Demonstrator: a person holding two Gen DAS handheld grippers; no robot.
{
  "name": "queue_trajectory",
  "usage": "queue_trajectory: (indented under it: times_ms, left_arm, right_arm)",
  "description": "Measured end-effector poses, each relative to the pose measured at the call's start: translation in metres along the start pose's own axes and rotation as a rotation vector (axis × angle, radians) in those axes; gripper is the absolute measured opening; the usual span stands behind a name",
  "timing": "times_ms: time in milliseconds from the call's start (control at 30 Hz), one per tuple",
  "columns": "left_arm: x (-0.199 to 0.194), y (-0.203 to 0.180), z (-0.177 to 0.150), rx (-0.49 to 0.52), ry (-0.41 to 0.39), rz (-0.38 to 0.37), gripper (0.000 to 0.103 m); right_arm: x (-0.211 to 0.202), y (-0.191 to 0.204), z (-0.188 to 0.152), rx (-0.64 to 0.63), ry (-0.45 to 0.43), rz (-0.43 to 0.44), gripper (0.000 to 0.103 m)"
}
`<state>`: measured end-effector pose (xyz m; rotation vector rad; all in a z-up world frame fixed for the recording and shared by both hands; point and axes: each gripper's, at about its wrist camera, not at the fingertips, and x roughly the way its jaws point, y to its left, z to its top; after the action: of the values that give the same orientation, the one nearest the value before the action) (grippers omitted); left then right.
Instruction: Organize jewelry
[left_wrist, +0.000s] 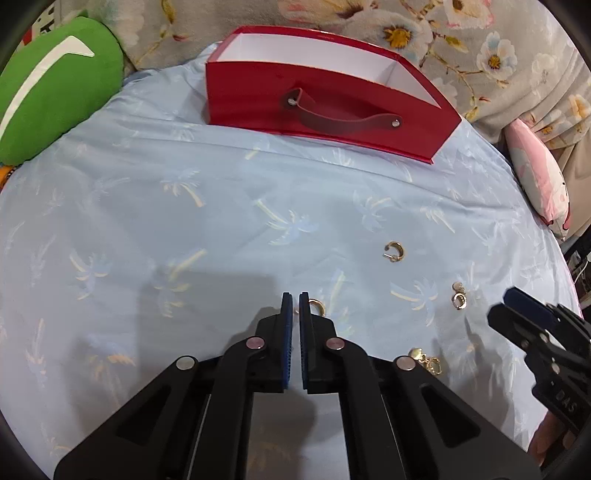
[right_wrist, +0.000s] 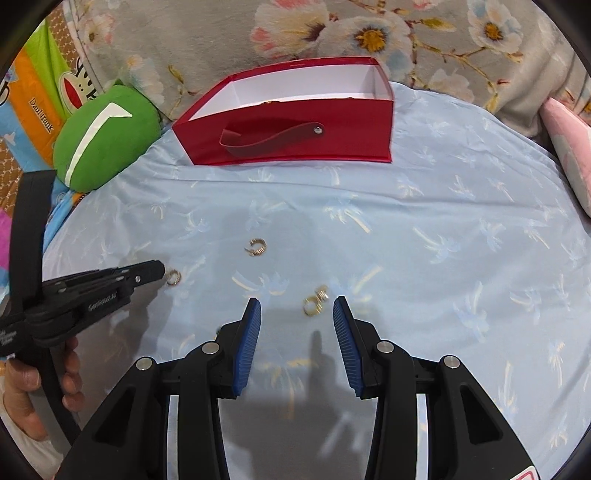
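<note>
A red box (left_wrist: 295, 107) with a white inside and a strap handle stands open at the far side of the blue cloth; it also shows in the right wrist view (right_wrist: 295, 140), with some gold pieces inside. Several gold earrings lie on the cloth. My left gripper (left_wrist: 295, 301) is shut, empty, its tips beside a gold hoop (left_wrist: 317, 305). Another hoop (left_wrist: 394, 252) lies farther right, and two charm earrings (left_wrist: 459, 297) (left_wrist: 428, 361) lie near my right gripper (left_wrist: 517, 299). In the right wrist view my right gripper (right_wrist: 297, 308) is open, a gold earring (right_wrist: 316, 301) just ahead between its fingers.
A green cushion (left_wrist: 48, 96) lies at the far left and a pink cushion (left_wrist: 539, 181) at the right edge. A floral blanket (left_wrist: 443, 33) rises behind the box. The blue palm-print cloth (left_wrist: 184, 221) covers the work surface.
</note>
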<state>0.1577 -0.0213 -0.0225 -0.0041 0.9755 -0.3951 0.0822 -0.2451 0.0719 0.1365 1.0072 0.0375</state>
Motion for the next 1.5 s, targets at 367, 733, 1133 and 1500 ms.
queue_trajectory:
  times_ms: [367, 733, 1133, 1500]
  left_arm:
    - [-0.001, 0.008, -0.006, -0.015, 0.023, -0.043, 0.012]
    - [0.007, -0.003, -0.006, 0.001, 0.033, -0.07, 0.037]
    - [0.015, -0.014, -0.003, 0.029, 0.022, -0.069, 0.039]
    - [0.017, -0.012, -0.006, 0.014, 0.029, -0.084, 0.005]
  right_arm:
    - [0.053, 0.025, 0.033, -0.055, 0.029, 0.016, 0.04]
    - [0.084, 0.038, 0.036, -0.092, 0.063, 0.009, 0.014]
    - [0.065, 0.01, 0.03, -0.001, 0.046, 0.009, 0.014]
    - [0.047, 0.001, 0.021, 0.046, 0.026, 0.022, 0.014]
